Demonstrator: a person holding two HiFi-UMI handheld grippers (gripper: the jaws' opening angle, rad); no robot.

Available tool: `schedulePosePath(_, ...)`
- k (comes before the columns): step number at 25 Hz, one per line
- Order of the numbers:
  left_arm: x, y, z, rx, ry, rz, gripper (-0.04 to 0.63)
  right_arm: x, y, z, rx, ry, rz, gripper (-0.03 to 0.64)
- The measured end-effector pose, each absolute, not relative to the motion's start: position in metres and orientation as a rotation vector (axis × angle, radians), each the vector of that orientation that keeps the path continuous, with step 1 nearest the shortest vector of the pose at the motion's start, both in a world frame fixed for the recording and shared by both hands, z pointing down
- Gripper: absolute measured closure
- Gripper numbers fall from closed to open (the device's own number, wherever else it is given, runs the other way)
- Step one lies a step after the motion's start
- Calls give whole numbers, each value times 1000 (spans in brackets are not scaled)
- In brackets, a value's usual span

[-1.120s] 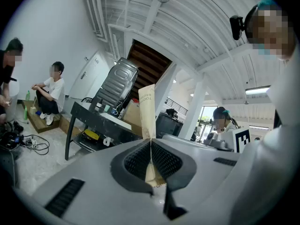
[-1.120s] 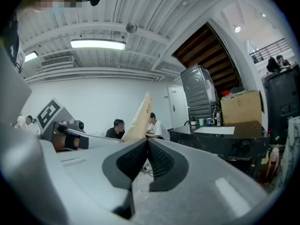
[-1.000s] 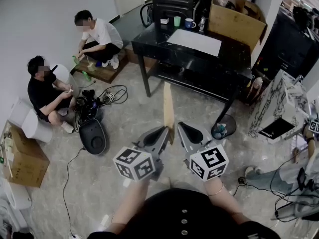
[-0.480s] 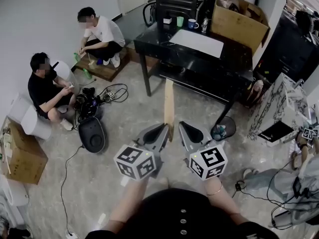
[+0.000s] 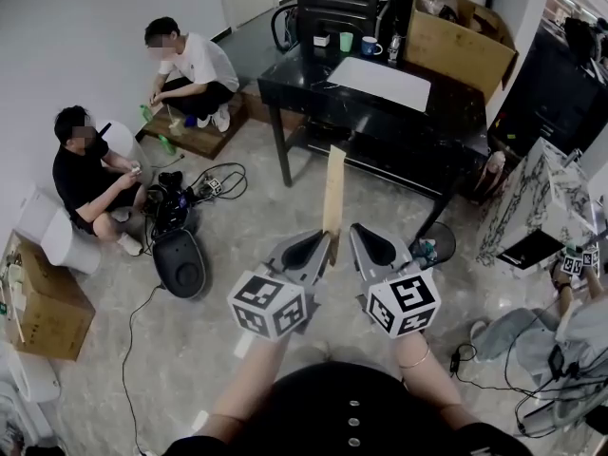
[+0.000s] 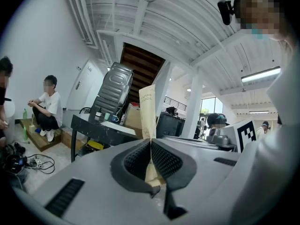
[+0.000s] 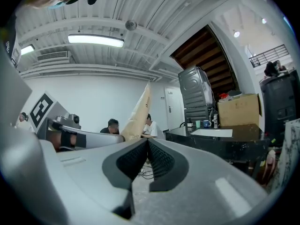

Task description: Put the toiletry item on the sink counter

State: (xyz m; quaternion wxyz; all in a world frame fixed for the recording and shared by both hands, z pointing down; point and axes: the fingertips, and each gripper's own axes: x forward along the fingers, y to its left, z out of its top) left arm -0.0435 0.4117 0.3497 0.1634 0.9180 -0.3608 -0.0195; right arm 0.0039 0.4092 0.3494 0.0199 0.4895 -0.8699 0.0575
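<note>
A long tan cardboard toothbrush box (image 5: pixel 332 194) stands upright, pinched at its lower end by my left gripper (image 5: pixel 321 247), which is shut on it. In the left gripper view the box (image 6: pixel 146 110) rises straight from between the closed pads of that gripper (image 6: pixel 150 142). My right gripper (image 5: pixel 360 238) is beside it, shut with nothing held; in its own view the jaws (image 7: pixel 147 142) meet and the box (image 7: pixel 138 110) leans at the left. Ahead is the black sink counter (image 5: pixel 423 123) with a white basin (image 5: pixel 380 80).
A green cup (image 5: pixel 346 41) and a blue mug (image 5: pixel 367 47) stand at the counter's back, next to a big cardboard box (image 5: pixel 461 42). Two people sit on the floor at the left among cables. A black bin (image 5: pixel 435 247) stands by the counter leg.
Both grippers and the upright box have shifted a little to the right in view; the counter looks slightly nearer. Both grips are unchanged.
</note>
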Motion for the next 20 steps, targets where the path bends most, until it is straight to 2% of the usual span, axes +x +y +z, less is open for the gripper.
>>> schedulePosePath(11,-54,374,353,2616,-1013,-71,583,-6,375,354,1531,-2711,203,614)
schedulePosePath(20,-46,298,354,2624,-1074,-83,583,0,299,357,1460,-2739,178,614)
